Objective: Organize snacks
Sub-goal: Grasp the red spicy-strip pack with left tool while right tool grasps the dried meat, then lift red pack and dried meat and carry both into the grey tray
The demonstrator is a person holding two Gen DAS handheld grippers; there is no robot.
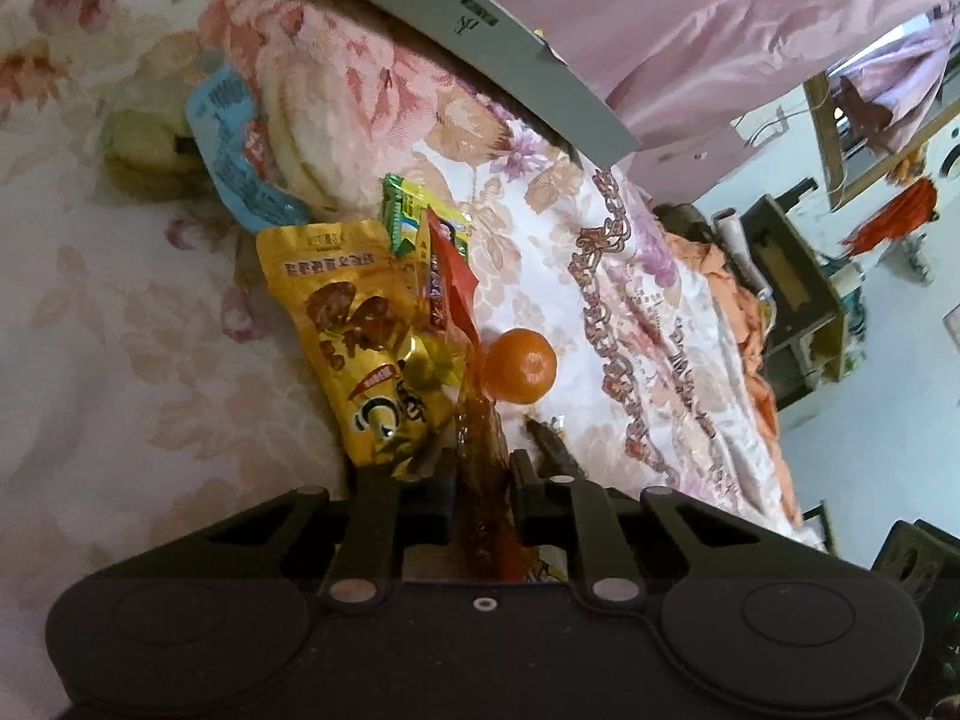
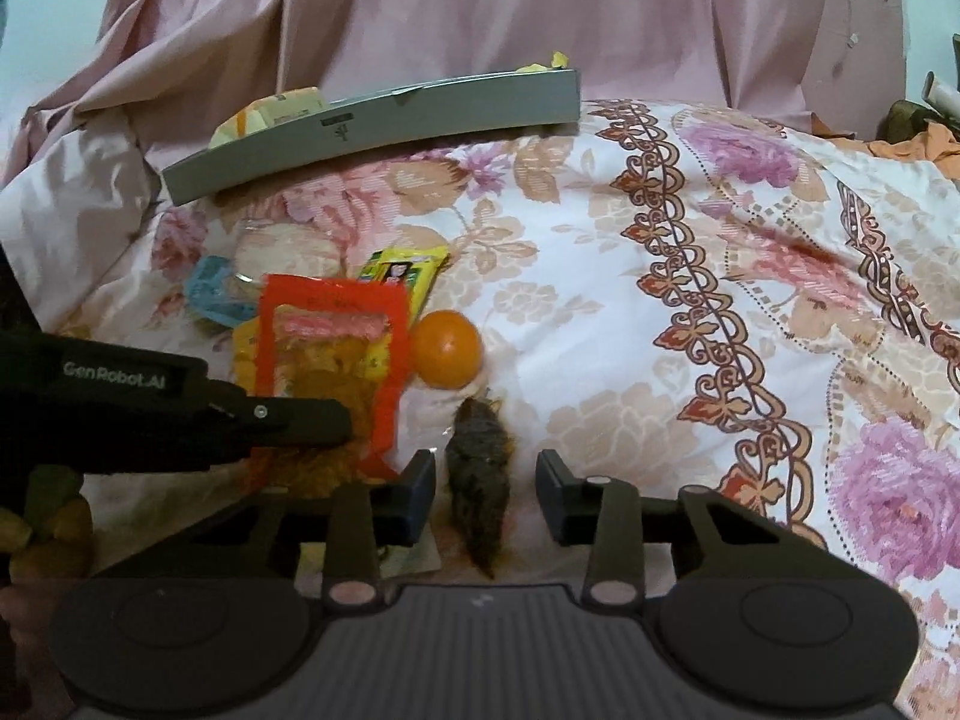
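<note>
Your left gripper (image 1: 483, 480) is clamped on the red snack packet (image 2: 327, 354), held upright on its edge. Your right gripper (image 2: 485, 495) stands open around a dark brown snack (image 2: 480, 480) lying on the bed (image 2: 600, 300), pads not touching it. Just beyond sits the orange (image 2: 447, 348), beside the yellow packet (image 1: 360, 348) and the green-yellow packet (image 2: 411, 270). Farther back lies a grey tray (image 2: 372, 132).
</note>
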